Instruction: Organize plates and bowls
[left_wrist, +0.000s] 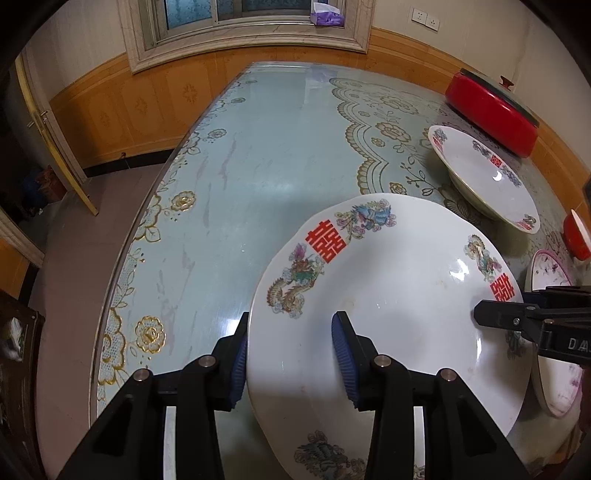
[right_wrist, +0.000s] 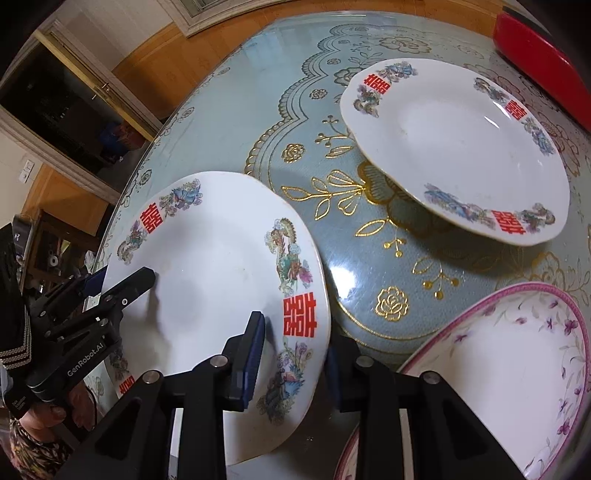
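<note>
A white plate (left_wrist: 399, 295) with red characters and dragon prints lies at the near edge of the table, and both grippers are on it. My left gripper (left_wrist: 291, 325) straddles its left rim, one blue pad inside the plate and one outside, shut on it. In the right wrist view my right gripper (right_wrist: 295, 332) clamps the same plate (right_wrist: 214, 251) at its right rim beside a red character. The left gripper (right_wrist: 144, 280) shows on the plate's far side. A second matching plate (right_wrist: 454, 147) stands farther back. A pink-rimmed floral bowl (right_wrist: 517, 369) sits at the near right.
The table (left_wrist: 258, 166) has a glass top over a blue and gold cloth; its left edge drops to the floor. A red lidded pot (left_wrist: 491, 110) stands at the back right, a small red bowl (left_wrist: 576, 236) nearer. A hand (right_wrist: 40, 417) holds the left gripper.
</note>
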